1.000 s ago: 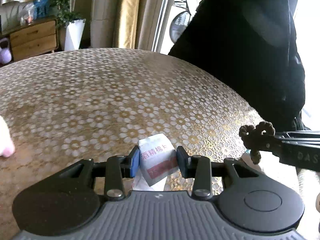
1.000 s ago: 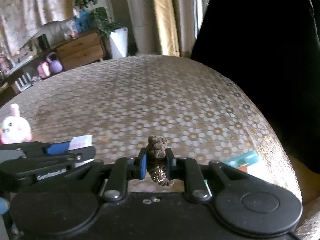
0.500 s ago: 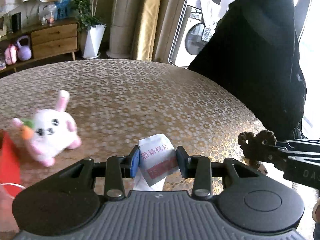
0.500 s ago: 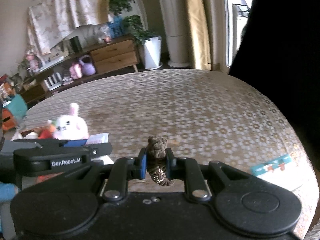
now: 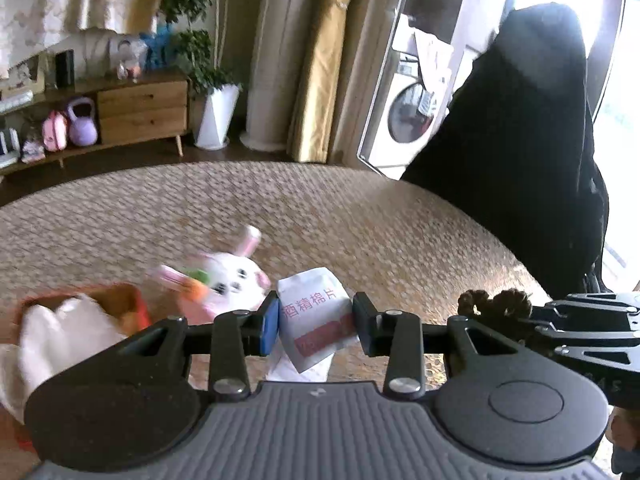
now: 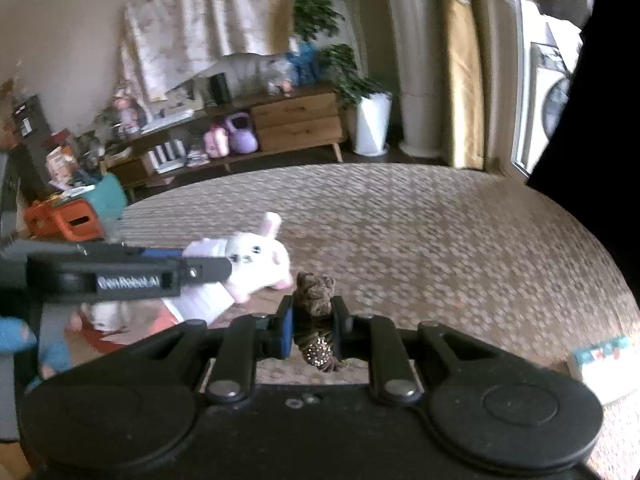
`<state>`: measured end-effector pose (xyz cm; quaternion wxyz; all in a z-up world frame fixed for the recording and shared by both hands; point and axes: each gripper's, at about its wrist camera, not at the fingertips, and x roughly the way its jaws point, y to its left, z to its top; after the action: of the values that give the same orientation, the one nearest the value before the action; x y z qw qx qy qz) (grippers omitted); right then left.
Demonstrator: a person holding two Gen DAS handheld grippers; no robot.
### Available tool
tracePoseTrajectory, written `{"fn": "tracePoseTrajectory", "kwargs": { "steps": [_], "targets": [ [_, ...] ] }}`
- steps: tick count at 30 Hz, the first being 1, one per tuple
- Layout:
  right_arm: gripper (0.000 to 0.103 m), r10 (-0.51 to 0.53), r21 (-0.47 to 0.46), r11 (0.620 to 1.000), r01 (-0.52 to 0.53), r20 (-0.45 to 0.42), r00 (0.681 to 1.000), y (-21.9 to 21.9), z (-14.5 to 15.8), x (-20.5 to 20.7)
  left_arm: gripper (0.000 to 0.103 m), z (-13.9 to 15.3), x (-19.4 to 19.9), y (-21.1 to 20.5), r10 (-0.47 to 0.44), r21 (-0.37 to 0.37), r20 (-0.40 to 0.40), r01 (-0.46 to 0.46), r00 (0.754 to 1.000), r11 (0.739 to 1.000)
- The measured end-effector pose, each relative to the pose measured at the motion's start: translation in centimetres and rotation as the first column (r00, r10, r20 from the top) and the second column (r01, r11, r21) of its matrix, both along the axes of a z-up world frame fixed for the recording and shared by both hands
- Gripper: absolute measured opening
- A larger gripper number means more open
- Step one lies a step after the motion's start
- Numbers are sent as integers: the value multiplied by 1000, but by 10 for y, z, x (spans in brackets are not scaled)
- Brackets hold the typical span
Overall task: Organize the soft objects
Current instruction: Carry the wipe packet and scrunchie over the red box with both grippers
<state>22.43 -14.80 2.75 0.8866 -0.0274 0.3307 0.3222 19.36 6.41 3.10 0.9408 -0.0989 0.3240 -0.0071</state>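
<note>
My left gripper [image 5: 315, 322] is shut on a white wipe packet [image 5: 314, 316] with pink print, held above the patterned table [image 5: 360, 216]. My right gripper [image 6: 313, 322] is shut on a brown scrunchie [image 6: 316, 292], which also shows in the left wrist view [image 5: 494, 304] at the right. A white and pink plush bunny [image 5: 228, 276] lies on the table just beyond the left gripper; it also shows in the right wrist view [image 6: 260, 258]. An orange box [image 5: 120, 304] with white cloth [image 5: 60, 336] in it sits at the left.
A dark-clothed person [image 5: 532, 168] stands at the table's right edge. A small teal-topped packet [image 6: 604, 364] lies near the right edge. A wooden sideboard [image 6: 296, 124], potted plant [image 6: 372, 120] and orange stool [image 6: 66, 220] stand beyond the table.
Both grippers have swung left and tilted up. The bunny and the orange box have come into view ahead of the left gripper. Both grips are unchanged.
</note>
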Motion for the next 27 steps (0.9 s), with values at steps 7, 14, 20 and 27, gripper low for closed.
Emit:
{"fn": "tracePoseTrajectory", "kwargs": {
  "steps": [7, 14, 20, 27],
  "targets": [
    [18, 70, 13, 997, -70, 5, 998, 40, 8, -19, 38, 19, -37, 55, 63, 18, 46, -64, 997, 998],
    [18, 147, -2, 989, -147, 4, 989, 90, 8, -33, 38, 21, -59, 111, 142, 13, 47, -142, 989, 990],
    [18, 210, -15, 978, -210, -2, 978, 133, 5, -39, 38, 10, -68, 152, 192, 26, 22, -193, 981, 981],
    [18, 282, -37, 958, -283, -24, 959, 184, -7, -40, 38, -12, -70, 189, 236, 30, -12, -236, 972, 971]
  ]
}}
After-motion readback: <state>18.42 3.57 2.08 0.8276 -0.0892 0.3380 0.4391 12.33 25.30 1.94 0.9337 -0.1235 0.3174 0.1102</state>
